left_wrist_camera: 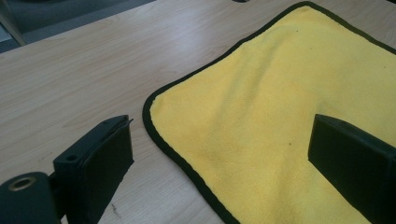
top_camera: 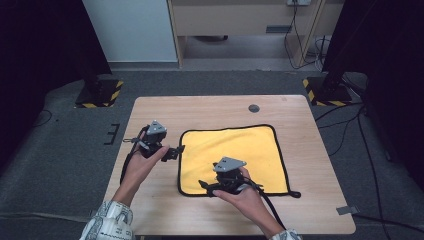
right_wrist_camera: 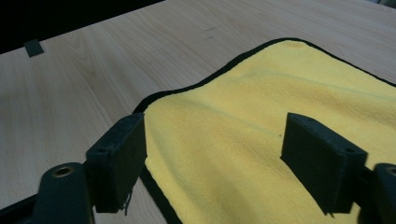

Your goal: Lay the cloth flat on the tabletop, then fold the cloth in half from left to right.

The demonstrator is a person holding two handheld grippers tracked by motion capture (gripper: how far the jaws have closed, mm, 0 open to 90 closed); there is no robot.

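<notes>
A yellow cloth with a black hem lies flat on the middle of the wooden table. My left gripper is held at the cloth's left edge and points right. In the left gripper view this gripper is open, and a rounded corner of the cloth lies between and beyond its jaws. My right gripper is over the cloth's front-left corner. In the right gripper view it is open too, low over the yellow cloth, and grips nothing.
A small round hole sits in the tabletop behind the cloth. A strip of grey tape marks the front right corner. Two stands with yellow-black striped bases and loose cables are on the floor around the table.
</notes>
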